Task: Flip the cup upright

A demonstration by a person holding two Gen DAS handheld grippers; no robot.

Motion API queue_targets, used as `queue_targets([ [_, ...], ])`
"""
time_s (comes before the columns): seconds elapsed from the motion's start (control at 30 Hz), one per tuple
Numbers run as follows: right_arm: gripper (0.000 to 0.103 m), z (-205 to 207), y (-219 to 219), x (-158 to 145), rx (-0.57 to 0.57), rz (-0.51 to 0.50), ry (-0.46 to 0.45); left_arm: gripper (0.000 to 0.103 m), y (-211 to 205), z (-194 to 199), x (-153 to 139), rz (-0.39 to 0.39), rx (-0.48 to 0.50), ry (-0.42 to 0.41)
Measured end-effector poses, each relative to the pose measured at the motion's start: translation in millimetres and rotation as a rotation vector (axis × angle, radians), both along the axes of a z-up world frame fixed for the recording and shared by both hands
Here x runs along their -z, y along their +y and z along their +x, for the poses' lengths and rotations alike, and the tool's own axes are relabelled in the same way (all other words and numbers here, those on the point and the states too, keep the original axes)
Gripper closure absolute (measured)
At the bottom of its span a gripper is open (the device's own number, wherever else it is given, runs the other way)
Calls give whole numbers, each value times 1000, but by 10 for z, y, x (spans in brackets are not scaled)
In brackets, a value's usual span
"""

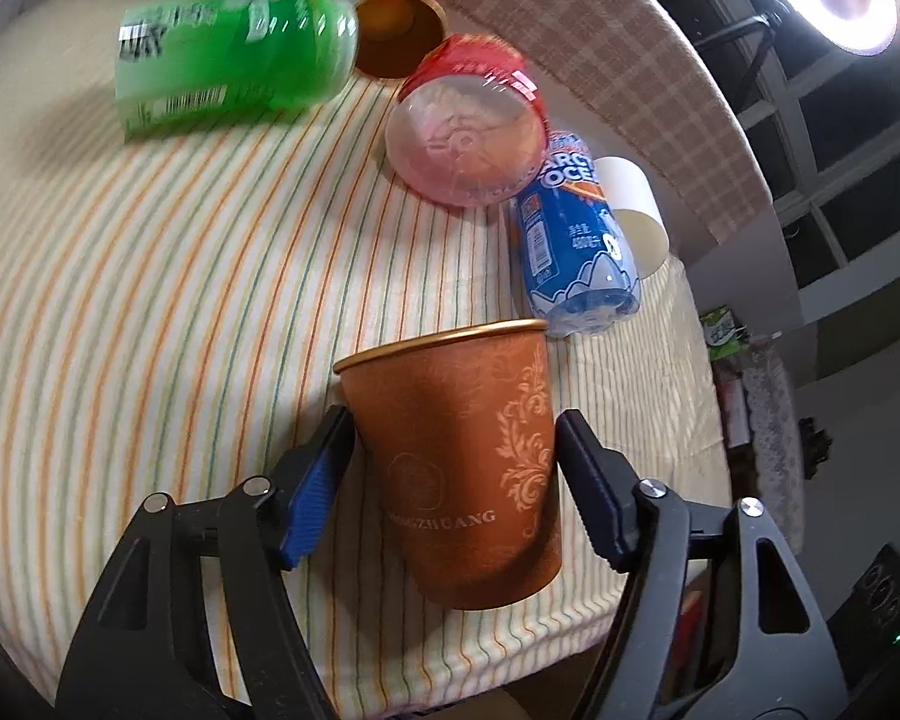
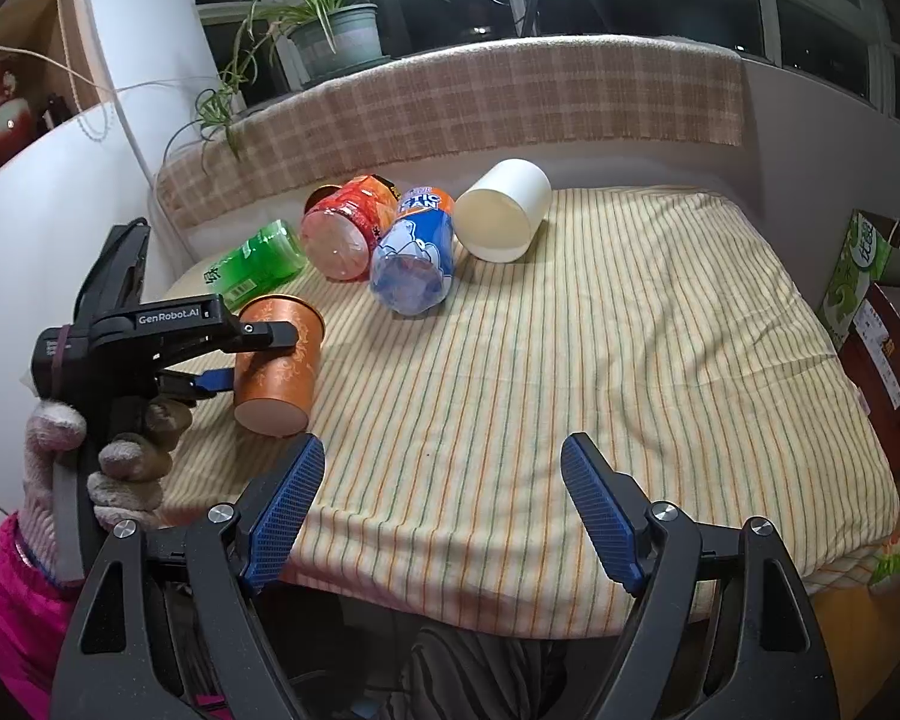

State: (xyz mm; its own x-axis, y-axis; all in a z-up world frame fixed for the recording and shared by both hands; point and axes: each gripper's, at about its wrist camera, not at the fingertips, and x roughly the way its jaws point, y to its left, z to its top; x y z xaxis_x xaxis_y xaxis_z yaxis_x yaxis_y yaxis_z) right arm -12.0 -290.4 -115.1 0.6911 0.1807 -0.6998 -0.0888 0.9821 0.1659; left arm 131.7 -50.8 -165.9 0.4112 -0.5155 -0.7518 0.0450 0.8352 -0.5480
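An orange paper cup [image 1: 468,468] with a gold rim and pale floral print sits between the fingers of my left gripper [image 1: 453,432], which is shut on its sides. In the right wrist view the cup [image 2: 279,363] is tilted, its base lifted toward the camera above the striped cloth [image 2: 570,396], held by the left gripper [image 2: 252,354]. My right gripper [image 2: 444,468] is open and empty above the near edge of the cloth.
Behind lie a green bottle [image 1: 228,60], a second orange cup [image 1: 399,30] on its side, a red-labelled clear bottle [image 1: 468,138], a blue bottle [image 1: 576,240] and a white cup [image 2: 501,219] on its side. A checked backrest [image 2: 480,96] borders the far edge.
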Motion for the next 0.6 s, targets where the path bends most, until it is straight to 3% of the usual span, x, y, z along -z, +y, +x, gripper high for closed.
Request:
queue_targets([
  [0.23, 22, 8, 6, 20, 2, 6, 5, 33, -87, -137, -213, 101, 32, -120],
  [0.47, 22, 22, -4, 40, 10, 16, 4, 34, -242, -316, -421, 255, 69, -270],
  [0.6, 22, 27, -25, 48, 16, 21, 8, 34, -315, -361, -457, 302, 80, -314],
])
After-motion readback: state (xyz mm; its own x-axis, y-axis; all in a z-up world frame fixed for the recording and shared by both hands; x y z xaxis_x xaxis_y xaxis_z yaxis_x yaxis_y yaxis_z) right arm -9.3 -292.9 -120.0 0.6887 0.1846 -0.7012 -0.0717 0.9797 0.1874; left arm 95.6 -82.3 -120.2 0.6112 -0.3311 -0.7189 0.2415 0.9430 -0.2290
